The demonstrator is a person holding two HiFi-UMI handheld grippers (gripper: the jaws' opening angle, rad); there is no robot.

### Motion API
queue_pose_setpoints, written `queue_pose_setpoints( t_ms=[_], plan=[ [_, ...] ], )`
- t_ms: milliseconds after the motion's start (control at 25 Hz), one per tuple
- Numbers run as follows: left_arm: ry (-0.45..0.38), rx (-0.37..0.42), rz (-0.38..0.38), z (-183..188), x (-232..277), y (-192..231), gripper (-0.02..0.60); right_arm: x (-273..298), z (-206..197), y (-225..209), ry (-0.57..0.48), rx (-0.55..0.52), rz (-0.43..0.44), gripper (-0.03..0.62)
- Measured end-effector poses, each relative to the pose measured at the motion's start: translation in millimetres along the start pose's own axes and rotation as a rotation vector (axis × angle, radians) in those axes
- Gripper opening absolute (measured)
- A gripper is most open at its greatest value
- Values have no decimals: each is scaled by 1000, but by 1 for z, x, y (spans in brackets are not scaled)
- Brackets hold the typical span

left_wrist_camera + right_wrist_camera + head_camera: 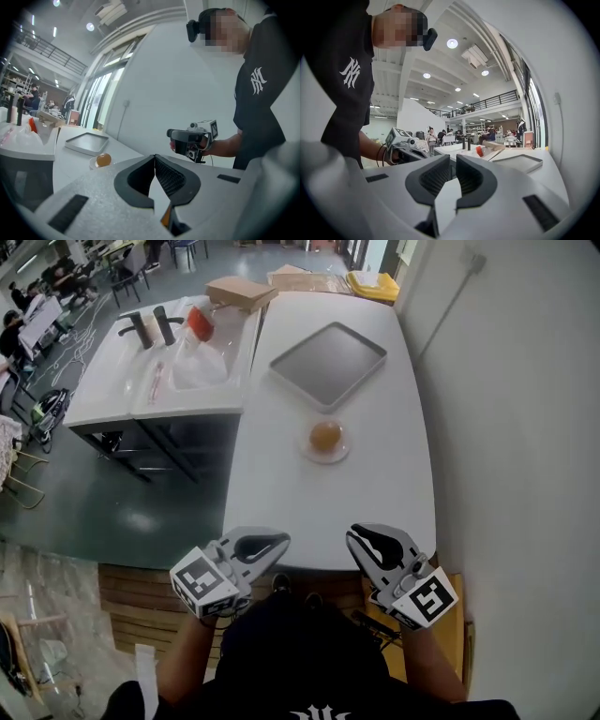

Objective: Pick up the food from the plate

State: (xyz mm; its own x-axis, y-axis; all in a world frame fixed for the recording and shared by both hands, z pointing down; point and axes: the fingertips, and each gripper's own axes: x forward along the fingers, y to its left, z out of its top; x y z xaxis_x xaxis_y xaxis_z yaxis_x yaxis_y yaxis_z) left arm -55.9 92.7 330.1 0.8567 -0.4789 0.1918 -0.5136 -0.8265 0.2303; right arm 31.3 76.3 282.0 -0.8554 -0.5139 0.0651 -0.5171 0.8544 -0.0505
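My left gripper (pixel 267 547) has its jaws pressed together with nothing between them. My right gripper (pixel 367 542) is closed and empty too, with barely a sliver of gap at the pads in its own view. Both hang side by side over the near edge of the white table (pixel 281 484), close to the body and angled slightly toward each other. I read that as a ready stance, not part of a grasp.

The food (pixel 325 435), a round orange-brown piece, lies well ahead of both grippers and a little toward the right one's side. It sits in the middle of a small pale plate (pixel 330 456), out in the open so that either hand could come at it. The right gripper looks the likelier one, being more in line with it, though the wall runs close along its outer side.

Beyond the plate lies a flat grey tray (pixel 328 363), probably where the piece is to go. Off past the left gripper's outer side stands a sink counter (pixel 122 395), apart from the table.

The pickup has not begun: the jaws must part first, and a round piece may roll on so shallow a plate
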Motion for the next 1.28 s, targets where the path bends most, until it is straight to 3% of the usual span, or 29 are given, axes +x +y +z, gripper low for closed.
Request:
queue_pose_setpoints(
  t_ms=[280, 680, 800, 1040, 1280],
  plan=[
    [-25, 24, -47, 11, 1, 41, 8, 22, 17, -6, 37, -41, -40, 15],
    [11, 11, -47, 14, 37, 81, 8, 44, -12, -53, 81, 12, -42, 35],
    [21, -28, -39, 9, 55, 94, 8, 59, -36, -77, 128, 37, 1, 107],
    [81, -71, -22, -3, 92, 138, 8, 98, -47, -133, 113, 51, 26, 187],
    [90, -92, 9, -11, 118, 183, 8, 135, -67, -182, 127, 23, 68, 239]
  ],
)
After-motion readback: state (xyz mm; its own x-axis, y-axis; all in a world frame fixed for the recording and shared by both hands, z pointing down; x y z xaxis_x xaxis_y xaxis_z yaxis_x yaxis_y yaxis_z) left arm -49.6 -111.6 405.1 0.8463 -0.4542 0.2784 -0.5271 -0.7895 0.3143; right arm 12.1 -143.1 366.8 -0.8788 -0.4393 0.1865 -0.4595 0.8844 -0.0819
